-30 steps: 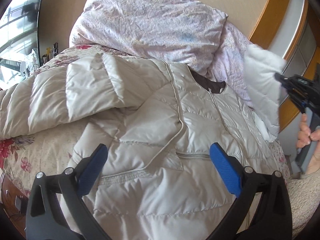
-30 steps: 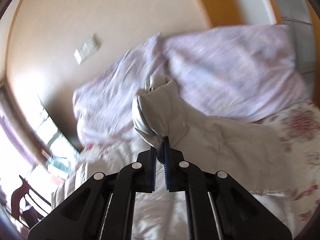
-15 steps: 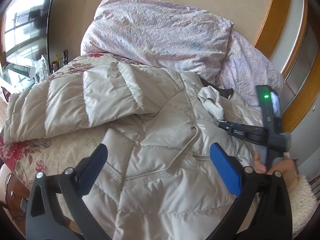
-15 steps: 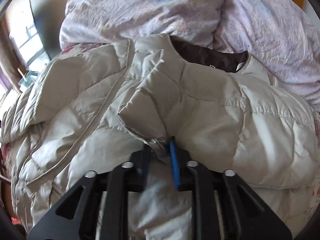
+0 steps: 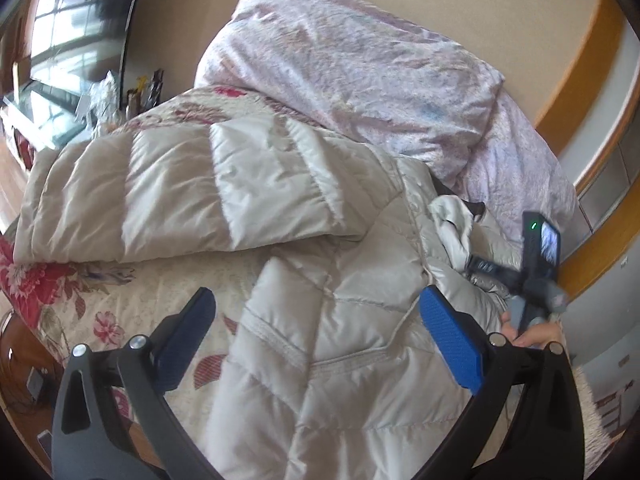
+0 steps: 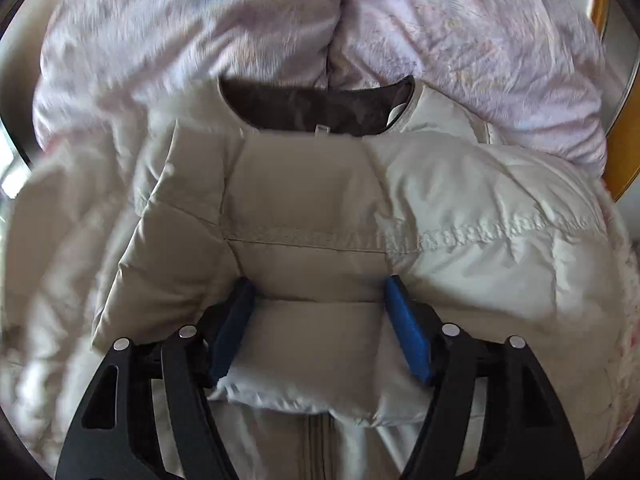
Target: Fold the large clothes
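Observation:
A cream quilted down jacket (image 5: 340,320) lies front up on the bed, collar toward the pillows. Its left sleeve (image 5: 180,196) stretches out to the left over the bedspread. Its right sleeve (image 6: 320,240) is folded across the chest, below the dark collar lining (image 6: 316,110). My left gripper (image 5: 316,320) is open and empty, hovering over the jacket's lower body. My right gripper (image 6: 320,300) is open, its jaws spread on either side of the folded sleeve's cuff end; it also shows in the left wrist view (image 5: 480,266) at the right.
Two pale lilac pillows (image 5: 360,68) lean against the beige wall behind the collar. A floral bedspread (image 5: 80,292) covers the bed. A bedside surface with small clutter (image 5: 132,92) stands at the far left. A wooden trim (image 5: 588,252) runs along the right.
My right gripper carried the right sleeve over the chest, laid it down and opened, letting it go. The left gripper stayed open and drifted a little left.

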The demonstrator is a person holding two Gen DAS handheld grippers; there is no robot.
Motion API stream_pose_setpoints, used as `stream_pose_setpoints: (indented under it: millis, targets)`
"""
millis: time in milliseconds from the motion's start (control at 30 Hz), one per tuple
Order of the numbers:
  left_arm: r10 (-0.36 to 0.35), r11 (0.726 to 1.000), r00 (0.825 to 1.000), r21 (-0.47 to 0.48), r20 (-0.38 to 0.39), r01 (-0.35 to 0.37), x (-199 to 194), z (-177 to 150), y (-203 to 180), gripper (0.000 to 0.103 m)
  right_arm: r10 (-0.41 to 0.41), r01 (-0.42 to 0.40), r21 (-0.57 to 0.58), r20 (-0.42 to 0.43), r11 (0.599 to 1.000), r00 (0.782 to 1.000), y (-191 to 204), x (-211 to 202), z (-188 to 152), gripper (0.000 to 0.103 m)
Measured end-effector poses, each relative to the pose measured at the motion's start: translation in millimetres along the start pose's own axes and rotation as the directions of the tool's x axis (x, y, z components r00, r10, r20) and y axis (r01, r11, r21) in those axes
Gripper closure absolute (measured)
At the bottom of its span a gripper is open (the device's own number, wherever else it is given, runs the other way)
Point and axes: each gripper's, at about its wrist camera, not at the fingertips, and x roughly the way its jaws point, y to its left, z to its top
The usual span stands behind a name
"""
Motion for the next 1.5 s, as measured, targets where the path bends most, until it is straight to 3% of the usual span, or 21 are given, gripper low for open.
stream_pose_setpoints:
  millis: [67, 233, 600, 833, 967, 1133, 1333, 1500]
  targets:
    - [0.016, 0.999, 1.000, -0.034, -0.007, -0.016, 2, 2, 12, 0.002, -0.036, 0.037, -0.015, 0.025, 0.999, 0.999, 6, 2, -4, 0.033]
    - [0.056, 0.993, 0.998, -0.101, -0.041, -0.060, 12, 9, 37, 0.002, 0.018, -0.019, 0.027, 0.021, 0.999, 1.000, -4, 2, -3, 0.030]
    - [0.167, 0.977, 0.983, -0.123, -0.081, -0.177, 22, 20, 57, 0.002, 0.031, -0.032, 0.035, 0.038, 0.999, 0.999, -4, 2, -3, 0.028]
    - [0.213, 0.934, 0.974, -0.275, -0.081, -0.227, 12, 24, 108, 0.003, 0.043, -0.045, 0.046, 0.046, 0.998, 0.998, -4, 1, -3, 0.028]
    - [0.195, 0.902, 0.974, -0.370, -0.114, -0.224, 20, 24, 133, 0.018, 0.051, -0.053, 0.053, 0.049, 0.997, 0.998, -5, 1, -3, 0.028]
    - [0.204, 0.873, 0.975, -0.436, -0.084, -0.220, 14, 27, 146, 0.021, 0.054, -0.057, 0.060, 0.051, 0.997, 0.997, -5, 1, -3, 0.027]
    - [0.266, 0.841, 0.960, -0.464, -0.092, -0.277, 13, 37, 163, 0.052, 0.062, -0.065, 0.067, 0.054, 0.996, 0.997, -6, 1, -3, 0.027]
    - [0.280, 0.823, 0.957, -0.494, -0.078, -0.282, 12, 40, 172, 0.061, 0.058, -0.062, 0.068, 0.056, 0.996, 0.997, -5, 1, -3, 0.027]
